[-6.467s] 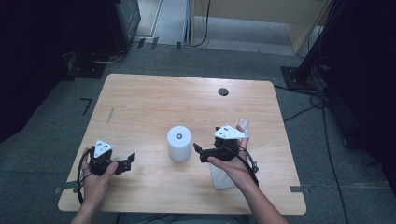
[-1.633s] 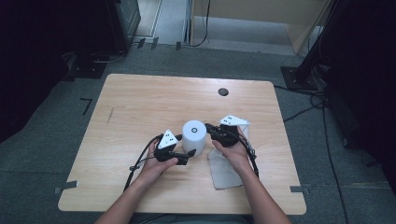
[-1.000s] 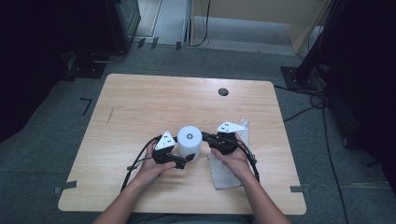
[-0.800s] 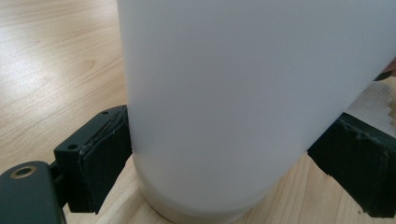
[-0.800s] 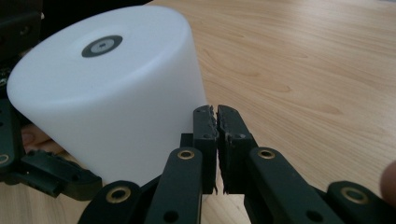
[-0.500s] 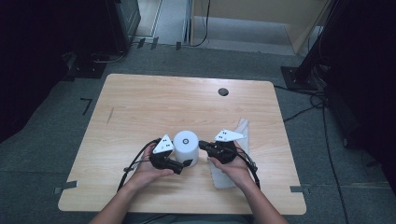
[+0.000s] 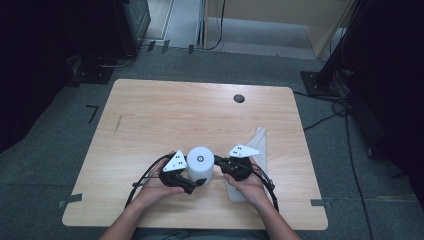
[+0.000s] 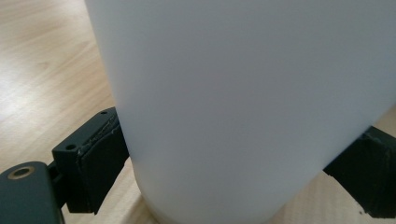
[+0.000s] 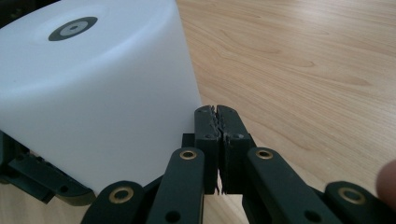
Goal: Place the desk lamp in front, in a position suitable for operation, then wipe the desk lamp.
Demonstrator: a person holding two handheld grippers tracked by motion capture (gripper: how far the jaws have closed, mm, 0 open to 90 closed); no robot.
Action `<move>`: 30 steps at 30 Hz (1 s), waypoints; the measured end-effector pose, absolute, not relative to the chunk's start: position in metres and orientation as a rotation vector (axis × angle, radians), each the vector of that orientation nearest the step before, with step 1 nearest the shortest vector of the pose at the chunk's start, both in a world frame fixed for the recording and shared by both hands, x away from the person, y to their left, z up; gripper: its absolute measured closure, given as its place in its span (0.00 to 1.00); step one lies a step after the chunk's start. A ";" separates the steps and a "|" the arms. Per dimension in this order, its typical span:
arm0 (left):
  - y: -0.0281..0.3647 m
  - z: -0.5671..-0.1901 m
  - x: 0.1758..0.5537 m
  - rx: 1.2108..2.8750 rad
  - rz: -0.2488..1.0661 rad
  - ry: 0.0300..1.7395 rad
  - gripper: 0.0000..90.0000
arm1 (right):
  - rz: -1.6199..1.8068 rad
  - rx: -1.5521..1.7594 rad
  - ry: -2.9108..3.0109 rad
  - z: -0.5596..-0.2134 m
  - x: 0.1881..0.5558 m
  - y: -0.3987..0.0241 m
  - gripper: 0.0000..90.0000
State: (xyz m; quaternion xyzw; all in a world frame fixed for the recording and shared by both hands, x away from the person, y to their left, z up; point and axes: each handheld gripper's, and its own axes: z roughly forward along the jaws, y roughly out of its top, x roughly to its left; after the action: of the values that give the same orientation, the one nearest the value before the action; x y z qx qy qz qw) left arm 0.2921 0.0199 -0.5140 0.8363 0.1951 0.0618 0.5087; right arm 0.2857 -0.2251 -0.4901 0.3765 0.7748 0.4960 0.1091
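A white cylinder [image 7: 200, 162] with a dark ring on its top stands upright on the wooden table [image 7: 165, 115]. My left gripper [image 7: 196, 184] is shut on its lower part. In the left gripper view the cylinder [image 8: 243, 102] sits between the two pads [image 8: 100, 168], which press on its sides. My right gripper [image 7: 218, 161] is shut with nothing in it, and its tip rests against the cylinder's right side. The right gripper view has the closed jaws of that gripper [image 9: 216, 116] beside the cylinder [image 9: 93, 93].
A crumpled white sheet [image 7: 257, 145] lies on the table under the right hand. A black round hole [image 7: 239, 98] is near the far edge. Dark stands and cables [image 7: 345, 105] are on the floor to the right.
The cylinder, held by my left gripper, has slid toward the near edge of the table. My shut right gripper moved along with it. Several seconds ago the cylinder stood free.
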 end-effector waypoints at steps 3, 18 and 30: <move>0.020 -0.514 0.292 2.023 0.108 0.454 0.07 | 1.454 1.095 2.284 -0.490 0.281 -0.226 0.96; 0.023 -0.514 0.288 2.037 0.109 0.468 0.06 | 1.429 1.142 2.297 -0.493 0.278 -0.224 0.88; 0.023 -0.514 0.287 2.035 0.126 0.466 0.07 | 1.351 1.122 2.323 -0.494 0.277 -0.223 0.92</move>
State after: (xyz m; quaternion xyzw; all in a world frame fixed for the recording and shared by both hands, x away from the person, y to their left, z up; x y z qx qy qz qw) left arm 0.2871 0.0226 -0.5140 0.8420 0.1929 0.0521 0.5011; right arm 0.2772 -0.2226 -0.4943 0.3828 0.7925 0.4608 0.1144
